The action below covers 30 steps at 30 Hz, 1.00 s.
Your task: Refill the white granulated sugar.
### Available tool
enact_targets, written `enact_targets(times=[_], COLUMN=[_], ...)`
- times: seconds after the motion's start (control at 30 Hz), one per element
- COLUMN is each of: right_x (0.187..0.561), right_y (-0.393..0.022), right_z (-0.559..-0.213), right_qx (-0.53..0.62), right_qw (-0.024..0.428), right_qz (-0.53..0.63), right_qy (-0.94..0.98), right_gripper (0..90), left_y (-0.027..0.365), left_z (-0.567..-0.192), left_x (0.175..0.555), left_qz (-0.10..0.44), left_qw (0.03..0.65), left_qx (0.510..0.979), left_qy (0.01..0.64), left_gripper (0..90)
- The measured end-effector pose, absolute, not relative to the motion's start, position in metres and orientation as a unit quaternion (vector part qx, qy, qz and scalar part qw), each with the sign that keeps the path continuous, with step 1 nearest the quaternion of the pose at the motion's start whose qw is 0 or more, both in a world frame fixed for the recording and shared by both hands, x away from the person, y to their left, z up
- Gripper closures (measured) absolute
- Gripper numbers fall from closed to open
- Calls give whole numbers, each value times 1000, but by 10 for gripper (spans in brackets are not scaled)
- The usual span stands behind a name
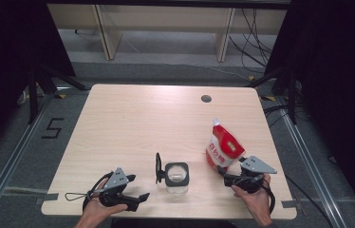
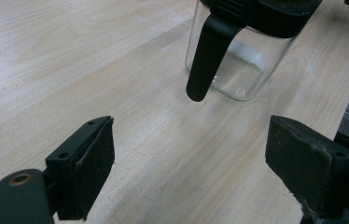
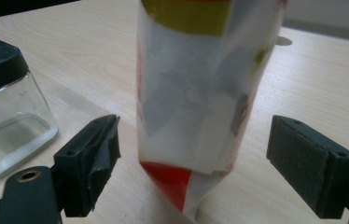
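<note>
Nearest, the left gripper [image 1: 140,197] rests at the table [image 1: 133,118] front edge, jaws wide, nothing in them. The right gripper [image 3: 193,161] also has jaws wide w/ the pouch [image 3: 200,93] standing between the pads, not clamped yet. So approach looks done; grip, lift & probably pour into the glass jar [image 1: 176,176] are left. Pouch: red-white, upright, spout on top, right of jar w/ lid flipped open.

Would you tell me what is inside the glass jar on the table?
The glass jar looks empty: its clear walls and base show bare table through them. Its black collar hides the top part.
</note>
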State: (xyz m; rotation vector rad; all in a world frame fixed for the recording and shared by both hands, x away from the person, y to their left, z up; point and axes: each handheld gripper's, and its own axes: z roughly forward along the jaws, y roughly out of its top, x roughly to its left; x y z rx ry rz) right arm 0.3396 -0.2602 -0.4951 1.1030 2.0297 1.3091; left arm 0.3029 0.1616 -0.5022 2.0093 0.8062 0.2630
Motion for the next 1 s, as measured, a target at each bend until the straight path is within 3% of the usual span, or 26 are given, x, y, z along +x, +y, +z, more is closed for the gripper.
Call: enact_targets(times=[0.07,0.17,1.0], right_x=[346,347,371], right_y=[-261,-257,-249], right_z=[-497,-498,-508], right_qx=[372,387,380], right_qw=[265,239,254], right_qz=[490,496,534], right_qy=[743,740,712], right_gripper=[178,157,178], left_y=[162,161,161], left_z=[-502,-503,-502], left_x=[303,303,302], left_qz=[107,107,101], left_qw=[462,465,471], left_qx=[817,815,809], left_qy=[329,329,337], left_gripper=[152,152,152])
